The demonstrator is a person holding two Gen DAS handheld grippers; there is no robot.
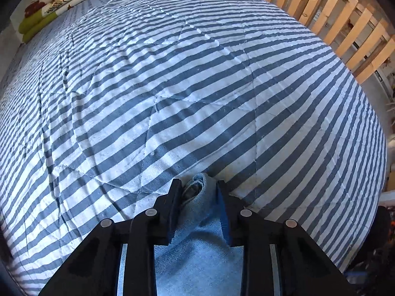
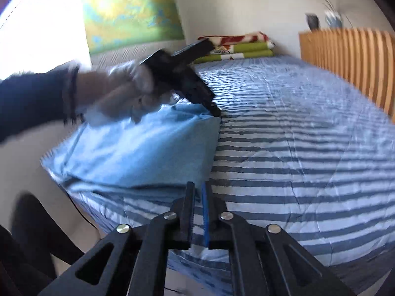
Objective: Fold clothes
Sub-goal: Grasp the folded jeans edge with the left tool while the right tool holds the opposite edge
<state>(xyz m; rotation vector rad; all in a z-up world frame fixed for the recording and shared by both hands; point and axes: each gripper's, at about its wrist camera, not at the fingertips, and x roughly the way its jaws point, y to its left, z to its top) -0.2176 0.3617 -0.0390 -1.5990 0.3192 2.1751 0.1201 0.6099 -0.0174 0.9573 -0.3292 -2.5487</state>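
Observation:
A light blue garment [image 2: 138, 153] lies folded near the left edge of the striped bed [image 2: 296, 148]. A gloved hand [image 2: 118, 93] holds my left gripper [image 2: 216, 112], which points steeply down onto the garment's far right corner. In the left wrist view the left gripper [image 1: 198, 183] is shut on a bunched corner of the garment [image 1: 197, 259], and cloth fills the gap between its fingers. My right gripper [image 2: 198, 187] hovers by the garment's near right corner. Its jaws stand a narrow gap apart, with only the striped quilt showing between them.
A folded green and red floral blanket [image 2: 242, 46] lies at the head of the bed. A wooden slat rail [image 2: 345, 61] runs along the bed's right side. A dark chair [image 2: 37, 234] stands off the left edge. A painting [image 2: 133, 12] hangs on the wall.

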